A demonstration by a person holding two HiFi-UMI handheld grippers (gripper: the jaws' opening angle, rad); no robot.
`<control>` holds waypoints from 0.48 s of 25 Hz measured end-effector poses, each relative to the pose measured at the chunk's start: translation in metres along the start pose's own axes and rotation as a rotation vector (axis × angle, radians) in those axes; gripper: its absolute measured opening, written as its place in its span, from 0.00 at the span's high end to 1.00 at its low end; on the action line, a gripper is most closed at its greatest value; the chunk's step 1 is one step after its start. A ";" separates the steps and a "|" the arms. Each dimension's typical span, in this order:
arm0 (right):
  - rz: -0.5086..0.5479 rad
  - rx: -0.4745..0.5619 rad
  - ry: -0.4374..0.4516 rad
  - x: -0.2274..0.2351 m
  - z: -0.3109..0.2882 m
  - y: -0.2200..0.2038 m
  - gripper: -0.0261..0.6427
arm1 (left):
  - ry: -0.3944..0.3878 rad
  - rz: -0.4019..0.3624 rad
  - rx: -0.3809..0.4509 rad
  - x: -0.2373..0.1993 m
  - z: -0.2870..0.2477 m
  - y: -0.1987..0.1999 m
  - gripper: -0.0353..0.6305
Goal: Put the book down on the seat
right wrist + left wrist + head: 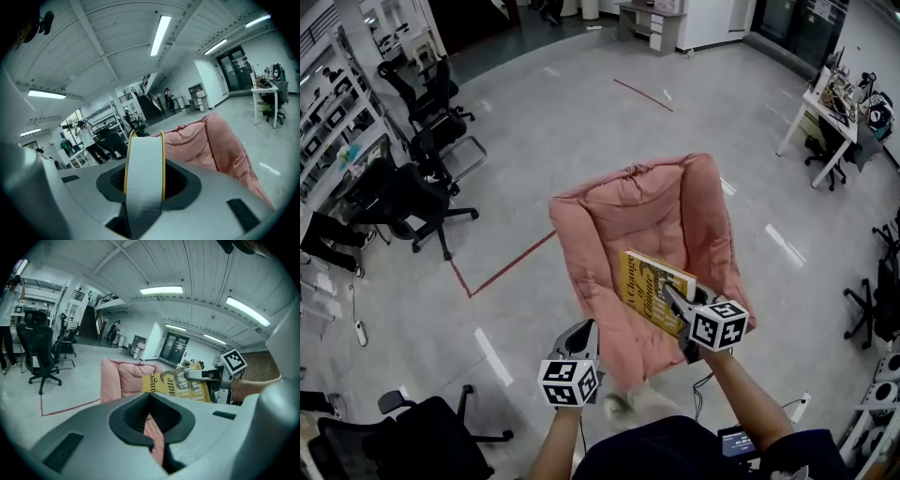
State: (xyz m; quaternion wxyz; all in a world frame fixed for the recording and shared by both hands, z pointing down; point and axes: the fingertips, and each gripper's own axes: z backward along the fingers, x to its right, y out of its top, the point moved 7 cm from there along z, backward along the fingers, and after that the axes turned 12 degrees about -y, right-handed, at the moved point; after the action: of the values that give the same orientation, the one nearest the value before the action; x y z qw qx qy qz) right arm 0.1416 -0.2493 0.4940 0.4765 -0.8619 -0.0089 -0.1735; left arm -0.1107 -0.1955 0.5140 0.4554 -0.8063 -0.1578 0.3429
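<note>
The floor was pale grey and glossy, catching streaks of ceiling light. Red tape lines ran across it. Several black office chairs stood along the left side beside white shelving, and another chair sat at the lower left. A white desk loaded with clutter stood at the right, a black chair just beside it. A low cabinet and dark glass doors lined the far wall. Overhead, a ribbed white ceiling carried long strip lights. A dark staircase rose at the far end.
</note>
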 end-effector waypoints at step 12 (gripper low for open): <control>0.014 -0.074 -0.007 0.009 -0.039 -0.015 0.74 | 0.031 0.060 -0.069 -0.024 -0.026 -0.024 0.94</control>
State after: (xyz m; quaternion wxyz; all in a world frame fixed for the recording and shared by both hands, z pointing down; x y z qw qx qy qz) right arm 0.1360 -0.2749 0.5283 0.4452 -0.8797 0.0019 -0.1672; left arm -0.1089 -0.2123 0.5533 0.4192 -0.8312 -0.1380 0.3383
